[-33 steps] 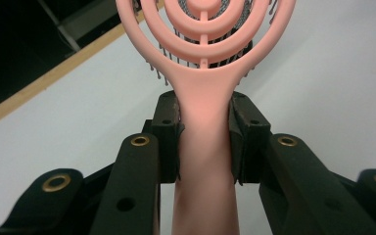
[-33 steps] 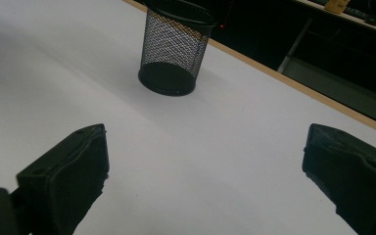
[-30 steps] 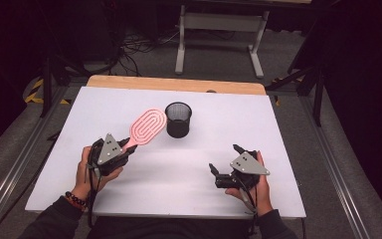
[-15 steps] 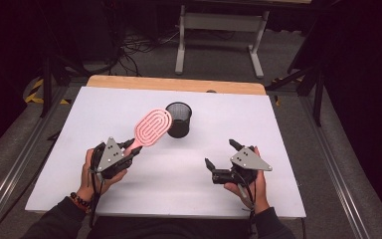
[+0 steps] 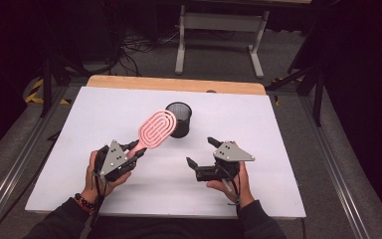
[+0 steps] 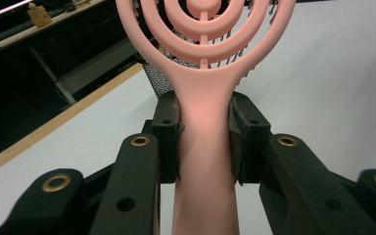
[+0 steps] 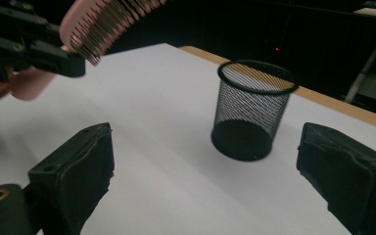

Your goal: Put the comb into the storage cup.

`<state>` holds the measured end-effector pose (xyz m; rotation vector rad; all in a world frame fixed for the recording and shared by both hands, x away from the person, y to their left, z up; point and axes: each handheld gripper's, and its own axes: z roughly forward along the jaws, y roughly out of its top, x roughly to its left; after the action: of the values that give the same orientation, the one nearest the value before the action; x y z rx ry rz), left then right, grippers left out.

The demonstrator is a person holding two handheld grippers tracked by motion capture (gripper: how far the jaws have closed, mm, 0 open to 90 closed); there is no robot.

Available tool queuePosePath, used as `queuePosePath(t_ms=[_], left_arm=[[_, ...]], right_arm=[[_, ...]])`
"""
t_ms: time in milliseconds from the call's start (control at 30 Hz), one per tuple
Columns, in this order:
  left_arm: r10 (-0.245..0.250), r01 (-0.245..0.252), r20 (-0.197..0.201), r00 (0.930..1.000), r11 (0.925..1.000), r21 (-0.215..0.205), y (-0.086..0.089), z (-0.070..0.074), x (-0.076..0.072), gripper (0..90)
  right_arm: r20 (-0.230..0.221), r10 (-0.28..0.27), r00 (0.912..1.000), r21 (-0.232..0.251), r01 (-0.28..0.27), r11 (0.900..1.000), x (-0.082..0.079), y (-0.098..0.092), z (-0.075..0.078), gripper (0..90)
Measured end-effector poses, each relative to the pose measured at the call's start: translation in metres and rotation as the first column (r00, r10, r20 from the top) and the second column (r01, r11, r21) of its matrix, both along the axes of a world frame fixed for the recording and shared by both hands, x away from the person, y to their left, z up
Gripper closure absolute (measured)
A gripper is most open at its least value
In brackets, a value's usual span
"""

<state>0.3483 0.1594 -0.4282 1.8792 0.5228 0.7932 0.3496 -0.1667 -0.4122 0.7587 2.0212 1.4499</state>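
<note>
A pink vented hairbrush (image 5: 155, 128) is held off the white table, its head raised toward a black mesh cup (image 5: 180, 119). My left gripper (image 5: 134, 152) is shut on the brush's handle (image 6: 203, 147), jaws pressed on both sides of it. The brush head (image 7: 105, 24) with its bristles hangs at the upper left of the right gripper view. My right gripper (image 5: 202, 153) is open near the front of the table, with nothing between its wide-set jaws. The mesh cup (image 7: 252, 110) stands upright and empty beyond them.
The white board (image 5: 278, 129) covers a wooden table whose edge (image 5: 176, 83) runs along the back. A grey metal frame (image 5: 219, 30) stands on the floor behind. Cables lie on the floor at the back left.
The left gripper has lifted and carried the brush rightward, raising its head beside the cup. The right gripper has moved left, toward the middle of the table.
</note>
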Motion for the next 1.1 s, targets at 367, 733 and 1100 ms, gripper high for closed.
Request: queuePosePath(t_ms=[367,733,1100], left_arm=[[-0.040,0.039,0.012,0.9991,0.9989,0.024,-0.020,-0.006,-0.005,69.3],[-0.073,0.072,0.023,0.9971,0.9969,0.033,-0.034,-0.012,-0.008,69.3],[-0.081,0.079,0.043,0.9958,0.9960,0.042,-0.047,-0.018,-0.010,69.3]], right_arm=[[-0.010,0.068,0.9976,0.079,-0.067,0.995,0.003,0.024,0.009,6.1],[-0.044,0.121,0.9916,0.143,-0.114,0.983,0.008,0.034,0.013,4.7],[-0.073,0.141,0.9873,0.185,-0.126,0.975,0.012,0.035,0.015,5.1]])
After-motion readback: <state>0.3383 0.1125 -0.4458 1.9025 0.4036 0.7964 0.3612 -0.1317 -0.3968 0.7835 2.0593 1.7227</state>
